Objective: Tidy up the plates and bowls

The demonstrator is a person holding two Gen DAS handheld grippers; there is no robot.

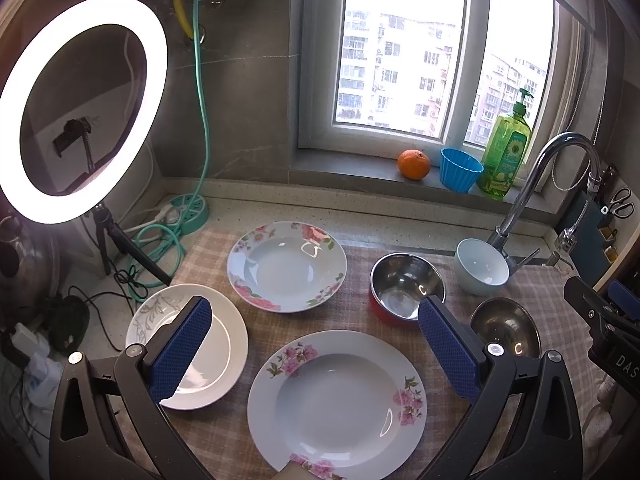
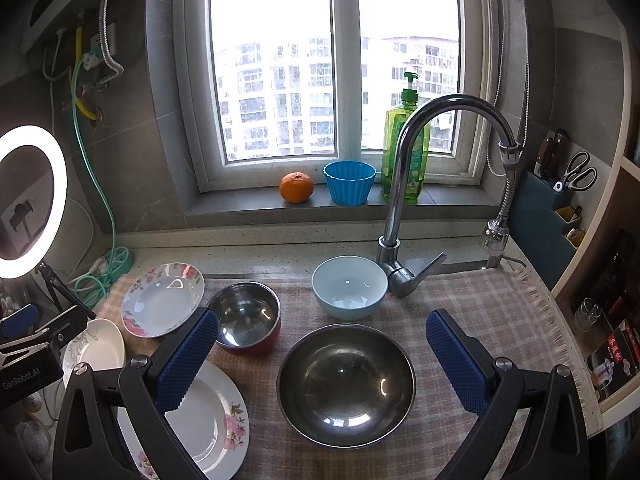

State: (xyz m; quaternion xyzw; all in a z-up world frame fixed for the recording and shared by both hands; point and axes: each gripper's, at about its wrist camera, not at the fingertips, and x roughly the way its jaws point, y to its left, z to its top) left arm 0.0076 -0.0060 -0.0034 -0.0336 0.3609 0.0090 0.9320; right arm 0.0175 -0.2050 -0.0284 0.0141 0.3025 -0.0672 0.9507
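Nothing stacked yet: 3 plates + 3 bowls all lie singly on the checked cloth (image 2: 460, 300) over the counter, so this reads as the very start, w/ both tools lined up over a first pick.

Plates sit left: big floral plate (image 1: 336, 404) nearest, smaller floral plate (image 1: 286, 266) behind it, white plate (image 1: 186, 346) to its left. Bowls sit right: large steel bowl (image 2: 346, 386) nearest, red-sided steel bowl (image 2: 246, 318) back-left of it, pale blue bowl (image 2: 349, 287) back by the faucet (image 2: 404, 184). None appear to touch, though the white plate's edge is partly hidden by a finger.

Left gripper (image 1: 316, 344) hovers above the big floral plate, fingers spread wide, holding nothing. Right gripper (image 2: 322, 358) hovers above the large steel bowl, likewise spread + empty. Both point fwd toward the window, tilted down at the cloth.

Next move, prob: drop lower, get one finger under a rim + pinch. Plates lie flat, so the rim gives little to grab; steel bowl likely slippery. Sensible order: small into large.
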